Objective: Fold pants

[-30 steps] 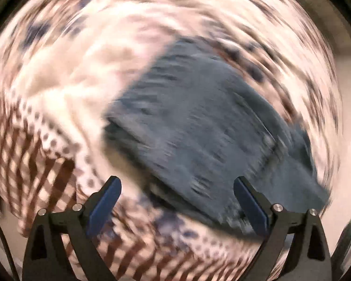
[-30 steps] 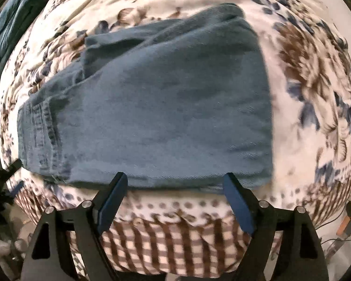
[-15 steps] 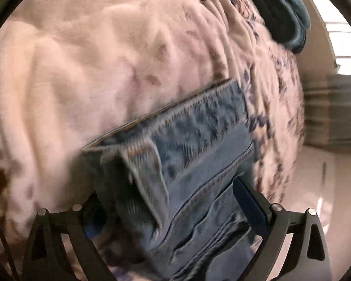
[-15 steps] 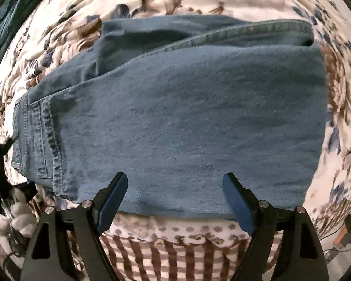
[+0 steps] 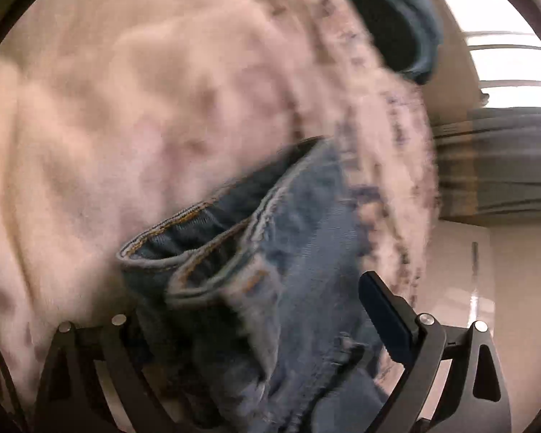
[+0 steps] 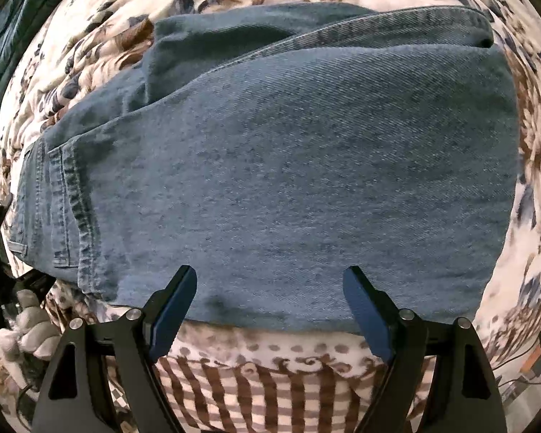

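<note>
Blue jeans (image 6: 288, 166) lie folded across a floral bedspread (image 6: 533, 144), waistband and pocket seams at the left end. My right gripper (image 6: 269, 270) hangs open just over their near long edge, and its fingers (image 6: 176, 299) grip nothing. In the left wrist view the picture is blurred. The waistband end of the jeans (image 5: 299, 238) bunches up between the wide-apart jaws of my left gripper (image 5: 256, 296). Its right finger (image 5: 382, 310) stands clear of the denim, and the denim hides the left finger's pad.
The bedspread's checked border (image 6: 270, 389) hangs over the bed's near edge. A dark teal garment (image 6: 14, 18) lies at the far left corner and shows again as a dark teal garment (image 5: 396, 11). Pale floor (image 5: 461, 288) and a bright window (image 5: 505, 47) are beyond the bed.
My left gripper has dropped and rolled, from a blurred view over the whole jeans to close around the waistband end. My right gripper has sunk closer to the near edge.
</note>
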`<state>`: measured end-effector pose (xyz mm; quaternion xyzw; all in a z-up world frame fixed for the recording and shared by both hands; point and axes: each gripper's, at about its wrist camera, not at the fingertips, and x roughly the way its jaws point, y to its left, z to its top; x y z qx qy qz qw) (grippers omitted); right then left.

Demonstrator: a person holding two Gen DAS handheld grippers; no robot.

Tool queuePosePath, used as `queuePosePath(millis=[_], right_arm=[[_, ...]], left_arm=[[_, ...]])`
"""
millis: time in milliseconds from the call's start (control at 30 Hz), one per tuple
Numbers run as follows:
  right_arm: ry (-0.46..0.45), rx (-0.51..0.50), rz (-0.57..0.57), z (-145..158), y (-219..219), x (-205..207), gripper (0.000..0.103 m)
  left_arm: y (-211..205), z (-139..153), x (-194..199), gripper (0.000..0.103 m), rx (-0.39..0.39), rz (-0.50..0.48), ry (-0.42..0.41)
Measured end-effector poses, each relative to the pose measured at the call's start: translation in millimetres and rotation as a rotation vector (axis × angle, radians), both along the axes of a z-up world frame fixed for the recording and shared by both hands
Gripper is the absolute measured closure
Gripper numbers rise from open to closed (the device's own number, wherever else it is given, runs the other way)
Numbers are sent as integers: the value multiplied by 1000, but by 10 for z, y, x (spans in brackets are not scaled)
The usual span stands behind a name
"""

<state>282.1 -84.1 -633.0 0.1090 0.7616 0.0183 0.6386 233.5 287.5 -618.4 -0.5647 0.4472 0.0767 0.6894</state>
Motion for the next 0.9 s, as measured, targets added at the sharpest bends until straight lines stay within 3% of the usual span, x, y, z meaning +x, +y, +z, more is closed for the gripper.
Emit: queuePosePath(millis=[100,167,267,300,333,400,467,567,633,900], right_arm=[[4,3,2,-39,-18,27,17],[-1,3,7,-36,-24,43,17],[-4,3,7,-19,-49,83,17],[-4,3,6,-14,-62,95,17],[-6,4,4,-14,-67,95,17],[-9,6,5,-4,-81,103,17],[-8,9,11,-6,-83,113,17],[-6,23,-1,13,-106,113,17],[-14,24,-3,36,-130,113,17],[-27,-19,-13,61,-339,148,17]], left_arm=[[85,-196,60,7,-53,40,21],[70,-86,104,7,-18,48,33],[-52,208,117,35,79,14,32],[-93,291,137,58,101,-3,14],[-136,381,159,67,131,-23,0],[-226,482,251,67,214,-87,17],[-240,403,343,67,245,-99,52],[-165,135,411,67,200,-100,85],[-134,123,387,68,174,-88,70],[-454,744,379,78,332,-183,-10]])
